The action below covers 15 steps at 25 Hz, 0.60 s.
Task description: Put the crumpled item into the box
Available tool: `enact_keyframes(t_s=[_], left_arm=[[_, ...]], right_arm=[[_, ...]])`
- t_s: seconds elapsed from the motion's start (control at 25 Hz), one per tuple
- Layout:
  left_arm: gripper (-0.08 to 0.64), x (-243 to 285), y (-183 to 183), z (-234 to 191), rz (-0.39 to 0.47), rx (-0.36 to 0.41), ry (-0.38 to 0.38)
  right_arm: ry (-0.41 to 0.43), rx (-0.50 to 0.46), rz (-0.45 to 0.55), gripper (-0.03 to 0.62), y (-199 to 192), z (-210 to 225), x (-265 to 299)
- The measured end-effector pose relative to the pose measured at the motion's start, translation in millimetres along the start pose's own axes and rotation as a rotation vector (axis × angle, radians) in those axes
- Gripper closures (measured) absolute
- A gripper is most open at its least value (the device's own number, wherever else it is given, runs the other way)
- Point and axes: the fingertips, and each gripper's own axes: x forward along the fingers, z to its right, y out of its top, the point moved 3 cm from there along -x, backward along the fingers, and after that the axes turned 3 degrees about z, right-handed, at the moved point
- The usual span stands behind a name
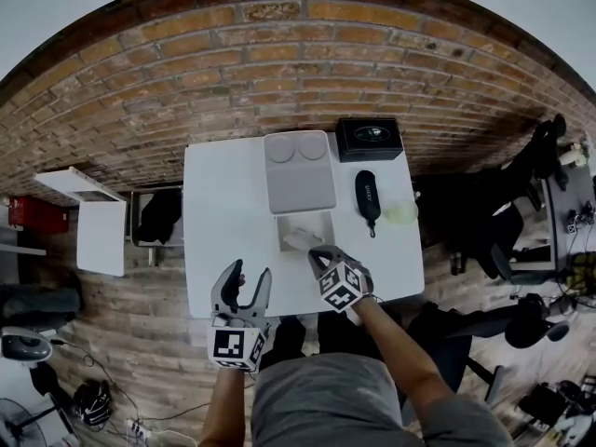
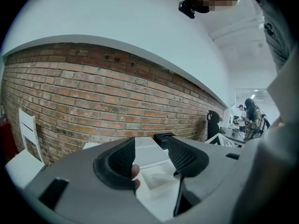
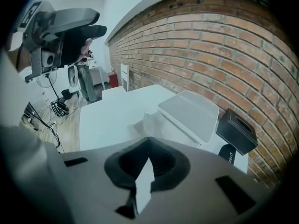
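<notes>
I'm seeing the crumpled item (image 1: 297, 240) lying inside the small open white box (image 1: 318, 220) at mid-bench (image 1: 223, 212), with a grey tray (image 1: 300, 180) sitting at the box's 12 o'clock. My right claw (image 1: 318, 251) is hovering clenched and empty at the box's 5 o'clock, just beside the item. My left claw (image 1: 250, 274) is hanging released at 7 o'clock, apart from it.

White lettering on the black pouch (image 3: 229, 156) begins with "S" but is too cut off to read.
</notes>
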Motion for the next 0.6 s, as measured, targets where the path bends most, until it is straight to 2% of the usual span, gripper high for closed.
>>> enact_keyframes(t_s=[0.36,0.6], left_arm=[[0.341,-3.0,-2.9,-8.9,-0.006,-0.008,0.027],[0.341,-1.8,-3.8,-15.3,-0.007,-0.006,0.040]], right_arm=[[-0.009,-0.030,-0.052,0.588,-12.0,3.1,15.3],[-0.010,0.006,-0.069,0.588,-15.6,14.3,26.2]])
